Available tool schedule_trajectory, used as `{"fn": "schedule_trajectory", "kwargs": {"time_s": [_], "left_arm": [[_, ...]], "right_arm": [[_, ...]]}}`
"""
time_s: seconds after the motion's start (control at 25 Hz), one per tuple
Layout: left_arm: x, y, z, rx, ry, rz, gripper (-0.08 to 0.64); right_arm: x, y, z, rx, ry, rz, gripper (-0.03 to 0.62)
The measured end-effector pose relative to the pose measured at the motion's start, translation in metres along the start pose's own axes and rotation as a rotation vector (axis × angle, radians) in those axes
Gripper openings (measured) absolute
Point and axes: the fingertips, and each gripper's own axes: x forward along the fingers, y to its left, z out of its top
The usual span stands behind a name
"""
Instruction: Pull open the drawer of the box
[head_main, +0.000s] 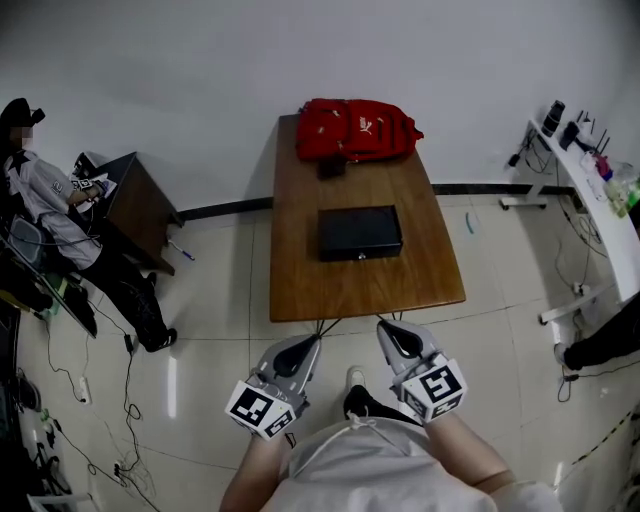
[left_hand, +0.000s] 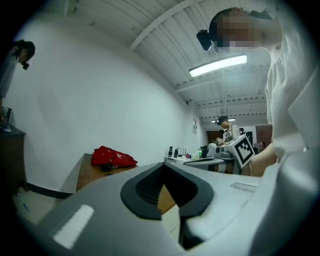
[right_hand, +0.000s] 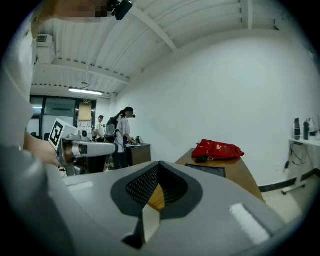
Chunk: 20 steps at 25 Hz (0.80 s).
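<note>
Setting: lab-type workroom. Indicators: wooden table (head_main: 300, 270) ahead of both jaws; white bench (head_main: 600, 215) carrying bottles and cables, right of the jaws; dark desk (head_main: 140, 205) with a person (head_main: 50, 215) at it, left of them; loose cables (head_main: 100, 440) on the tiled floor (head_main: 220, 290); tube light (left_hand: 218, 65) above on a beamed ceiling

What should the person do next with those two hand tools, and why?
Probably move the right gripper forward over the table toward the near face of the black box. Both it and the left gripper hang short of the table edge, shut and empty, and the drawer looks closed.
</note>
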Motion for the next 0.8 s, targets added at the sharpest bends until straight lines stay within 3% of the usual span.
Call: {"fn": "schedule_trajectory", "kwargs": {"time_s": [0.36,0.8], "left_arm": [[0.094,0.076,-0.003,-0.018,0.019,0.033,-0.005],[0.14,0.13,-0.028,-0.081,0.097,0.031,-0.005]], "right_arm": [[0.075,-0.105,0.001,-0.02,0.069,-0.03,0.008],[0.135,-0.144,-0.038,-0.017,0.202,-0.076,0.004]]}}
